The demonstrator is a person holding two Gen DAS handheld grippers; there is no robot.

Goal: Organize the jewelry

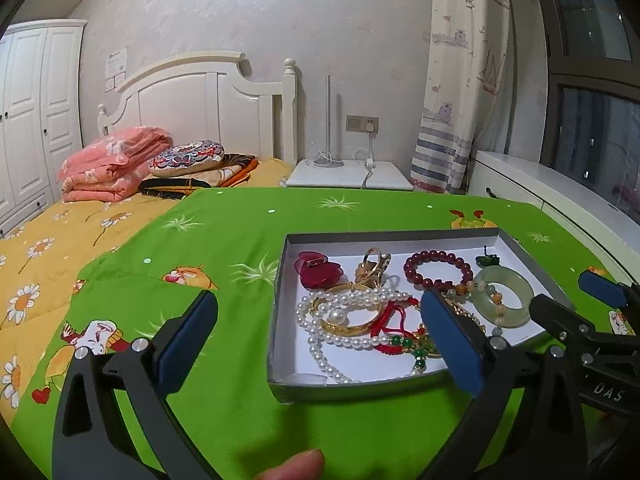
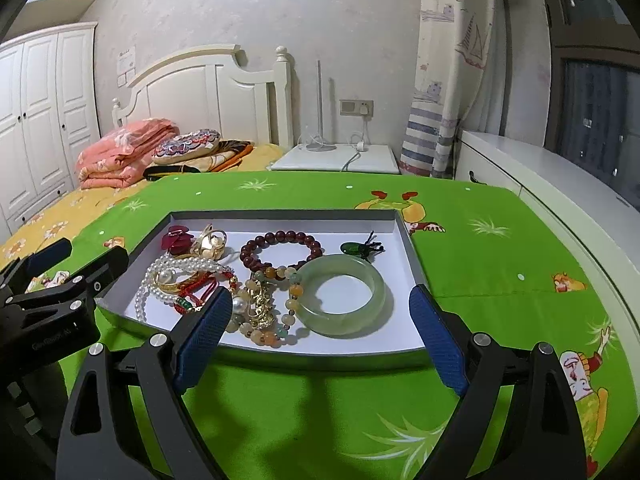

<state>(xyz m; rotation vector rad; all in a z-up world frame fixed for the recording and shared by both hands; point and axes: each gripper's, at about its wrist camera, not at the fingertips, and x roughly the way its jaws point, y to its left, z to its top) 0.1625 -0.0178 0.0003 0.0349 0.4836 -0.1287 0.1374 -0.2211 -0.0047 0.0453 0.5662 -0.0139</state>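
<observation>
Jade-green bangle (image 2: pixel 343 295) lies flat in the grey tray (image 2: pixel 280 213) on the green tabletop, at the tray's near right, straight ahead of your right gripper (image 2: pixel 320 342); jaws spread wide, holding nothing; the nearer tool. Your left gripper (image 1: pixel 320 344), likewise released and empty, hovers level over the tray's near left by the pearl strand (image 1: pixel 340 320).

We see a matt cardboard tray (image 2: pixel 404 224) with a smooth white paper floor, resting on a soft printed green cloth (image 2: pixel 480 248). In it lie a glossy pale-green stone bangle (image 2: pixel 347 294), lustrous pearls (image 1: pixel 340 300), polished dark-red beads (image 2: pixel 280 240) and shiny gold metal (image 1: pixel 348 326). Our gripper pads (image 2: pixel 436 340) look like textured blue rubber on matt black plastic.
</observation>
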